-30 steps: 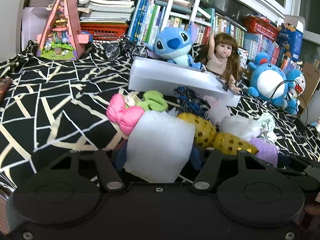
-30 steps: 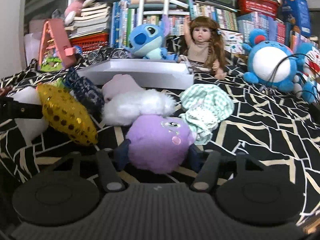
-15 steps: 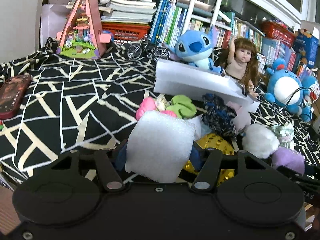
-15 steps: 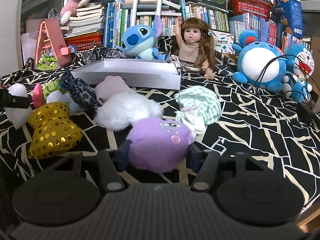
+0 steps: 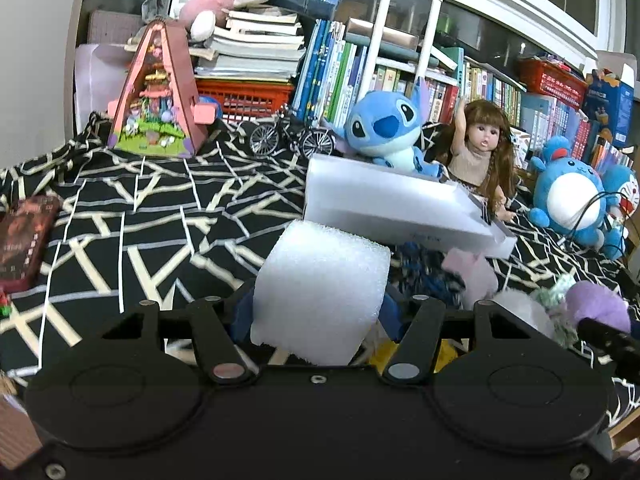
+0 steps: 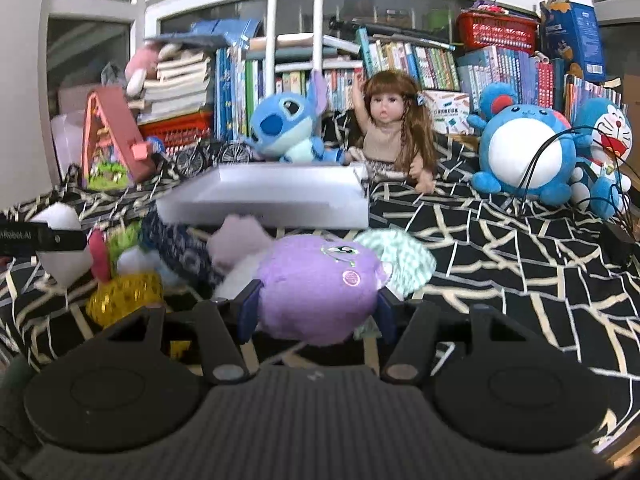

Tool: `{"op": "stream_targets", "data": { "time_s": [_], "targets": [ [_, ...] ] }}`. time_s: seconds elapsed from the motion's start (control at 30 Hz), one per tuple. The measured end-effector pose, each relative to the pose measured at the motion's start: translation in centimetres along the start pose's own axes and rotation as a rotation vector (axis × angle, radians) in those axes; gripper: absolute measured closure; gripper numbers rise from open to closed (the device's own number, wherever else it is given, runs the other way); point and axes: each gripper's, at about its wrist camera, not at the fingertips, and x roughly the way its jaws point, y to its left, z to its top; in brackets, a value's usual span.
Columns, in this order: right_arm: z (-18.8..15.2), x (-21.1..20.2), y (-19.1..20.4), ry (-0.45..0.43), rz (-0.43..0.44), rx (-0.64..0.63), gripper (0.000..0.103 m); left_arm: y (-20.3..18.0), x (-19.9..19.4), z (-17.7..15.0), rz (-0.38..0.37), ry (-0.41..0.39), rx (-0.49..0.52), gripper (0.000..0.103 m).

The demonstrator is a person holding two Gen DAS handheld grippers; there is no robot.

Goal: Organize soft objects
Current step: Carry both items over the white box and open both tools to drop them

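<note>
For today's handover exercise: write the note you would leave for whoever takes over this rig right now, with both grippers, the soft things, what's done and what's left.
Left gripper: shut on the white foam block, held above the black patterned cloth.
Right gripper: shut on the purple plush, also lifted.
White tray: in front of the blue plush and the doll; nothing shows inside it from here.
On the cloth in front of the tray: gold sequin bow, white fluffy piece, green checked cloth, dark blue knit piece.
Done: two items picked up.
Left: probably place both, then gather the rest.
</note>
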Motion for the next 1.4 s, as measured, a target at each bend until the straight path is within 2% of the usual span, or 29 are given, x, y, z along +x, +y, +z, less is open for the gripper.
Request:
{"op": "stream_targets", "data": {
  "time_s": [0.33, 0.47, 0.73, 0.9, 1.07, 1.4],
  "targets": [
    [5.4, 2.3, -2.1, -0.035, 0.039, 0.083, 0.042, -1.4, 3.1, 6.5, -0.046, 0.001, -0.008, 0.044],
    [7.6, 4.1, -2.8, -0.026, 0.068, 0.115, 0.042, -1.8, 4.6, 9.1, -0.081, 0.015, -0.033, 0.044],
    [11.6, 8.3, -3.1, 0.024, 0.121, 0.123, 0.042, -3.9, 8.7, 13.2, -0.097, 0.033, 0.001, 0.044],
    [13.7, 12.2, -3.3, 0.098, 0.175, 0.133, 0.042, -5.6, 12.8, 14.4, -0.103, 0.079, 0.025, 0.044],
    [14.9, 16.3, -2.8, 0.174, 0.161, 0.107, 0.042, -6.5, 17.5, 14.7, -0.125, 0.166, -0.001, 0.044],
    [13.9, 22.1, -1.0, 0.313, 0.167, 0.067, 0.041, -6.8, 23.4, 13.9, -0.103, 0.27, -0.021, 0.044]
  ]
}}
